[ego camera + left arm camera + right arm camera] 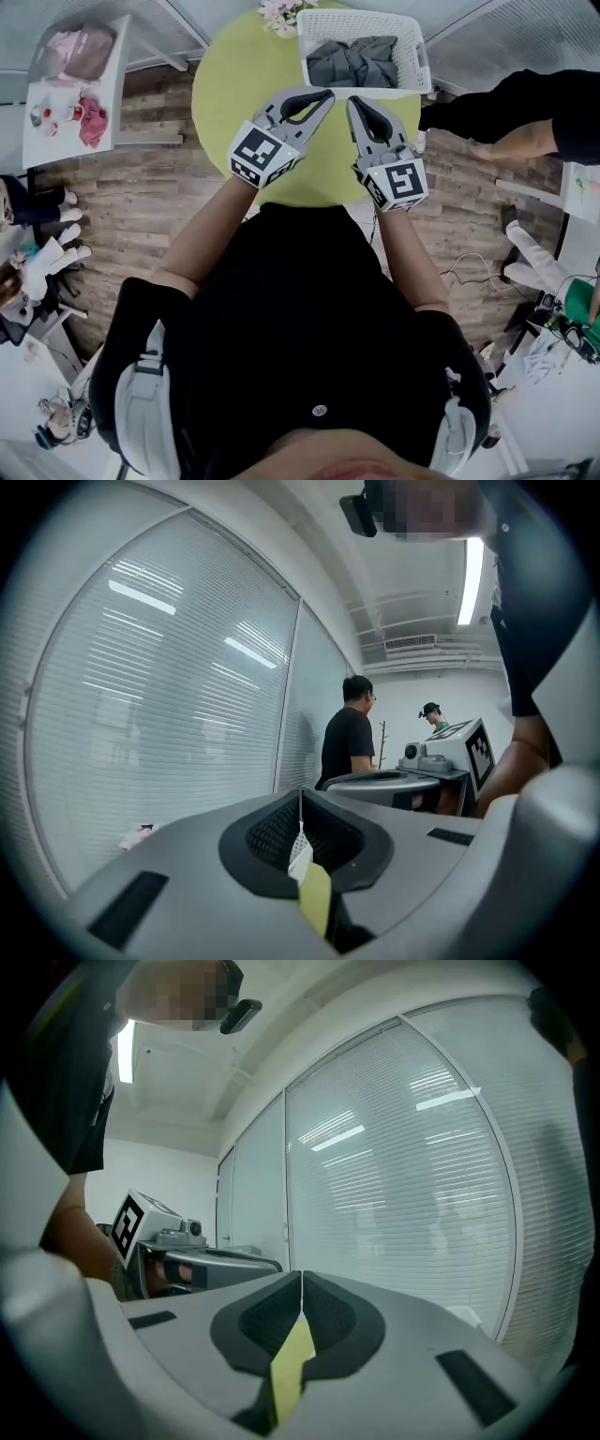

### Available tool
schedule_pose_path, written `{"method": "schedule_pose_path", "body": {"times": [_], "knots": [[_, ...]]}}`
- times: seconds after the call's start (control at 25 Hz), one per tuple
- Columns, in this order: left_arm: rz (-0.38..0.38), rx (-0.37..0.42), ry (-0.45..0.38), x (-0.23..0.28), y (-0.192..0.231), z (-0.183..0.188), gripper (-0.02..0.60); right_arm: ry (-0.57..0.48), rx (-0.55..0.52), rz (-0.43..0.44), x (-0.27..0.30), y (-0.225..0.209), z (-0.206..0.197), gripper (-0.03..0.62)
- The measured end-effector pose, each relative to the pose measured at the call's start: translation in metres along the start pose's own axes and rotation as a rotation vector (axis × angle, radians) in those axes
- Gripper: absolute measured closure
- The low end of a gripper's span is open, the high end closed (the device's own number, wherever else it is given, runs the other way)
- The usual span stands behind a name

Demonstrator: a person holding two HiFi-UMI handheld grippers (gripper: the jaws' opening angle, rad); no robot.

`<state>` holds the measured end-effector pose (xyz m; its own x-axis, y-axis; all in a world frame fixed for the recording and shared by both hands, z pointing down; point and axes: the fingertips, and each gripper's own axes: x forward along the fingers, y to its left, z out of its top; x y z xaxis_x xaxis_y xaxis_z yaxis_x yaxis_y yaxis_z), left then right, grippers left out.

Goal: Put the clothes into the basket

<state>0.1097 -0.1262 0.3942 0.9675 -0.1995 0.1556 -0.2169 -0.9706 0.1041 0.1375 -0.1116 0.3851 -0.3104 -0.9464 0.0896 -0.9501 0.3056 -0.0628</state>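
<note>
Holds the left gripper [327, 94] and the right gripper [354, 101] side by side above the near half of a round yellow-green surface [234, 84], tips close together and aimed toward its far edge. Shows both pairs of jaws pressed together along their whole length, with nothing caught between them. Bears this out from the cameras on the tools: the left gripper [300, 797] sealed to a thin seam, the right gripper [302, 1277] likewise, with only slivers of the yellow-green surface showing beneath.

Finds the grey clothes [352, 61] bundled inside the white basket [414, 67] at the far edge of the surface, ahead of both tips and a touch to the right, apart from them. Sets the bundle's long axis across the basket, from left to right, square to the line of the jaws. Puts the right gripper slightly nearer the basket than the left.

Finds no loose garment on the surface itself, so reads, as a judgement, like a task at or near its end. Means, for any further reach toward the basket, a move forward and a little right, with the jaws opened first.

Catches pale flowers [281, 13] just left of the basket, a white side table [117, 112] with pink items well off to the left, and another person's dark sleeve [511, 98] at the right.
</note>
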Motion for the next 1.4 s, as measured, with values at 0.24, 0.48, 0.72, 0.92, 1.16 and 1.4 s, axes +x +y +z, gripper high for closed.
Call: {"method": "schedule_pose_path", "body": {"times": [0.24, 0.48, 0.72, 0.92, 1.16, 1.4], "knots": [[-0.005, -0.008, -0.009, -0.008, -0.003, 0.000, 0.572, 0.007, -0.006, 0.019, -0.004, 0.011, -0.002, 0.569], [0.006, 0.011, -0.003, -0.011, -0.002, -0.003, 0.572, 0.017, -0.014, 0.038, -0.003, 0.015, -0.004, 0.569], [0.006, 0.018, 0.006, -0.013, -0.003, -0.007, 0.572, 0.015, -0.014, 0.040, -0.003, 0.016, -0.004, 0.569], [0.002, 0.017, 0.008, -0.011, -0.005, -0.007, 0.572, 0.016, -0.012, 0.038, -0.004, 0.014, -0.005, 0.569], [0.000, 0.012, 0.029, -0.010, -0.004, -0.012, 0.572, 0.020, -0.012, 0.034, -0.004, 0.011, -0.006, 0.569], [0.007, 0.019, 0.018, -0.011, -0.002, -0.009, 0.572, 0.027, -0.013, 0.036, -0.005, 0.011, -0.006, 0.569]]}}
